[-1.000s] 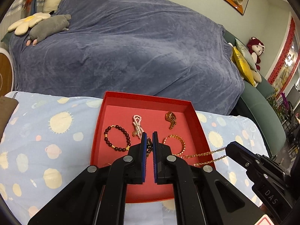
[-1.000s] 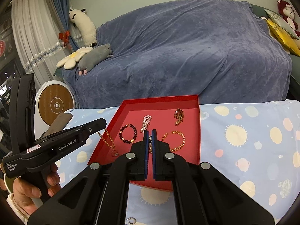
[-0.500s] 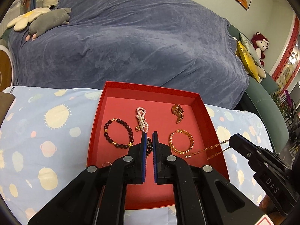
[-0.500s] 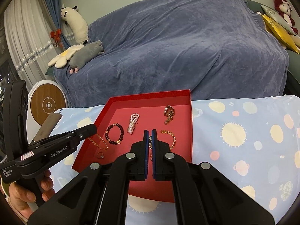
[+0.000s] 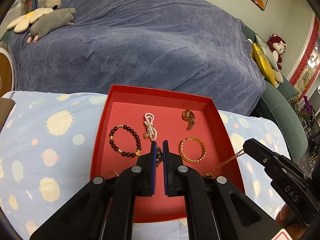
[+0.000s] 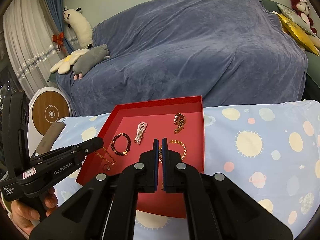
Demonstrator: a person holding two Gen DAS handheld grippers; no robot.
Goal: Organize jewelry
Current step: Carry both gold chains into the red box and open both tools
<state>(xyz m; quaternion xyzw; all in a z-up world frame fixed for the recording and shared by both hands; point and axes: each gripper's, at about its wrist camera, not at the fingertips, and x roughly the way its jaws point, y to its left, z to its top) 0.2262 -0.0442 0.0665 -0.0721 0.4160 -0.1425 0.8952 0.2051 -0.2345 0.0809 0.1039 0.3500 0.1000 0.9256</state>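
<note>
A red tray (image 5: 160, 91) (image 6: 160, 102) lies on the table. It holds a dark bead bracelet (image 5: 125, 138), a pearl strand (image 5: 150, 126), a gold bangle (image 5: 193, 150) and a small gold piece (image 5: 189, 117). My left gripper (image 5: 159, 143) (image 6: 98, 141) is shut on one end of a gold chain (image 6: 106, 157), from which a ring (image 6: 106, 167) hangs onto the tray floor. My right gripper (image 6: 159, 140) (image 5: 247, 143) is shut on another end of gold chain (image 5: 226, 162) above the tray's right rim. The gripper bodies hide the chain's middle.
The tablecloth (image 6: 260, 150) is pale blue with suns and planets. Behind the table stands a sofa under a blue-grey cover (image 5: 150, 40) with plush toys (image 5: 50, 20). A round white and wood device (image 6: 51, 113) and a brown flat object (image 6: 50, 138) sit at the left.
Both views now look slightly further down into the tray. The chain at the right gripper hangs lower toward the tray floor. Both grippers stay shut.
</note>
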